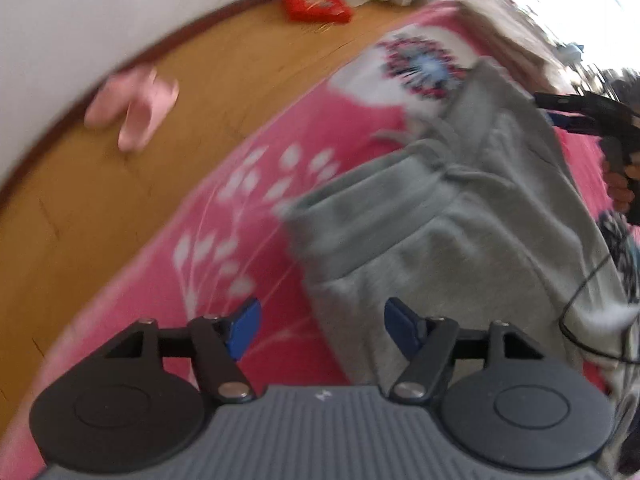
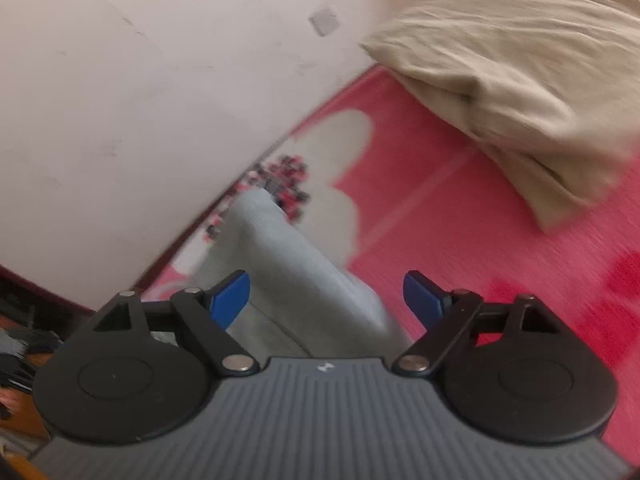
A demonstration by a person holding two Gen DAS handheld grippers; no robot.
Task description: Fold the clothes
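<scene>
1. The left hand-held gripper (image 1: 322, 326) hovers low over the near end of the grey sweatpants (image 1: 440, 216), blue fingers spread apart, nothing between them.
2. The right hand-held gripper (image 2: 326, 300) has its fingers wide apart too, hanging over one grey pant leg (image 2: 288, 256). From the left view you can see a hand (image 1: 618, 184) holding it past the sweatpants' far side.
3. The sweatpants lie spread on the pink bedsheet (image 1: 256, 208), waistband and drawstring showing.
4. A beige pillow (image 2: 520, 80) sits on the bed beyond the sweatpants.
5. On the wooden floor (image 1: 100, 208) beside the bed: pink slippers (image 1: 134, 104) and a red packet (image 1: 316, 4). All pretty blurry.
</scene>
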